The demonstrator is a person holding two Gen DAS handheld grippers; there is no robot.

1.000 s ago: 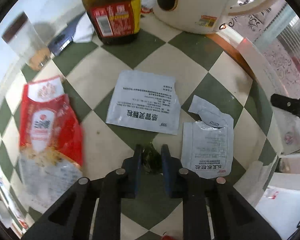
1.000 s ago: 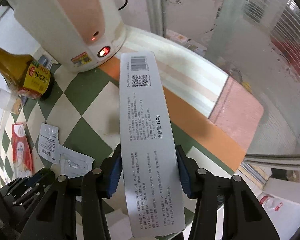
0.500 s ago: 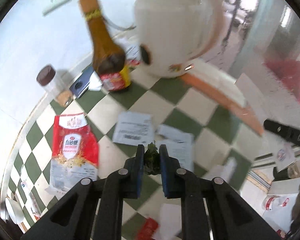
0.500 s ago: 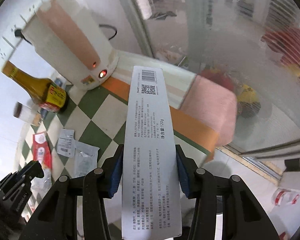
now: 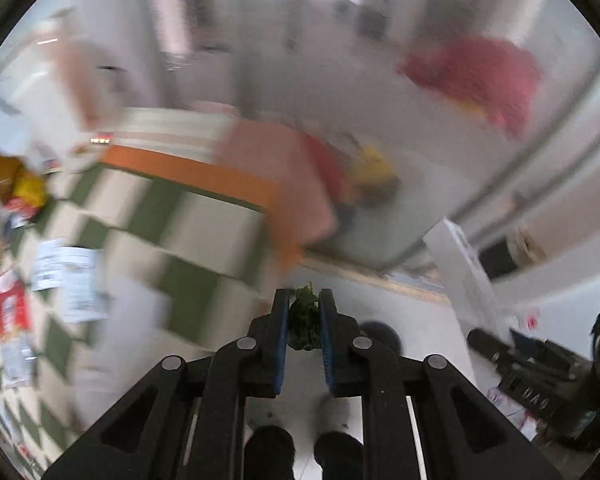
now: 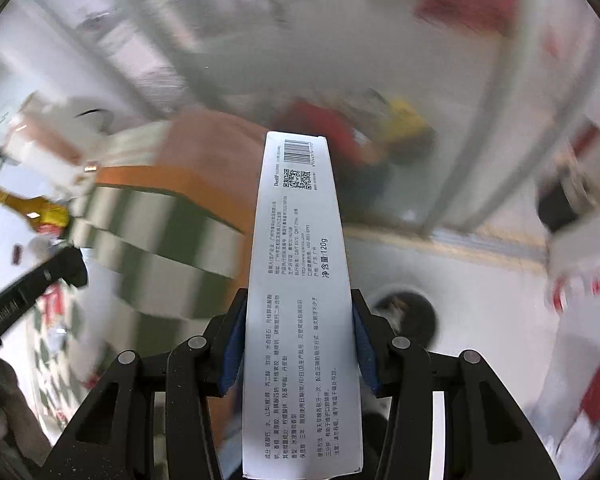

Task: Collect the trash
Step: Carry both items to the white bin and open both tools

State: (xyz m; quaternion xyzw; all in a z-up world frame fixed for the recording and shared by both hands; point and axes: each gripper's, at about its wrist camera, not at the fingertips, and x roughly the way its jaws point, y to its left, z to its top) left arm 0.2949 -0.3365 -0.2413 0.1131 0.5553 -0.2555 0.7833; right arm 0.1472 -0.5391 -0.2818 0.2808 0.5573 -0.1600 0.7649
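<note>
Carton (image 6: 300,280) clamped in right claw (image 6: 298,344); surroundings motion-blurred.

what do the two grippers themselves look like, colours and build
Both the left gripper and right gripper are matte black plastic linkages with triangular cut-outs and round silver pivot pins. Their fingers carry blue pads. No cables or sleeves show.

The left gripper (image 5: 304,320) has its two blue-padded fingers (image 5: 281,320) drawn close, pinching a small dark green scrap (image 5: 303,326) between them. The right gripper (image 6: 298,340) clamps a long white toothpaste box (image 6: 300,280) between its fingers (image 6: 236,344), the box running forward past the tips. In the left wrist view the right gripper shows low at far right.
</note>
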